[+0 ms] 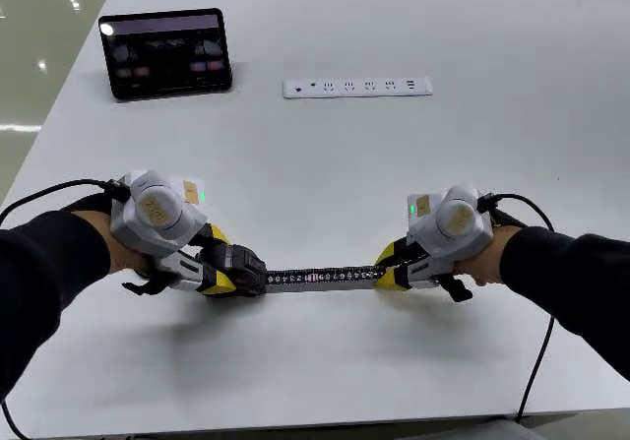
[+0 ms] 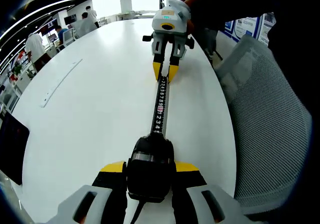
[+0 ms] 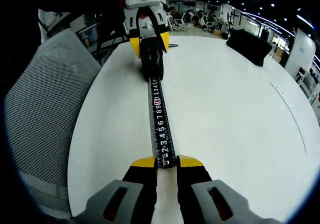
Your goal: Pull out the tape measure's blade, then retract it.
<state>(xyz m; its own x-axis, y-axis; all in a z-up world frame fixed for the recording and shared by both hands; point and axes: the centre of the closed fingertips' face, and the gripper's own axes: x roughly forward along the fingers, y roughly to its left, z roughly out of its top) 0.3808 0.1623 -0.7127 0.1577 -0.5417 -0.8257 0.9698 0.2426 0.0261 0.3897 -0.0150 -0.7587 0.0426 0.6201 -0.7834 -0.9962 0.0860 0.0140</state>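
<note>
On the table (image 1: pixel 394 164), our left gripper (image 1: pixel 218 259) clamps the tape measure (image 1: pixel 241 268); our right gripper (image 1: pixel 387 268) apparently pinches the blade (image 1: pixel 320 278), partly out; retracting is left.

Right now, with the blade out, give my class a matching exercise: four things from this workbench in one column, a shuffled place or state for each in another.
Things
1. tape measure case
2. blade
3. tablet
4. power strip

Places or states
A. white, at the far middle of the table
B. clamped in the left gripper
C. far left, screen lit
D. stretched out, tip pinched by the right gripper

Pairs: 1-B; 2-D; 3-C; 4-A
</note>
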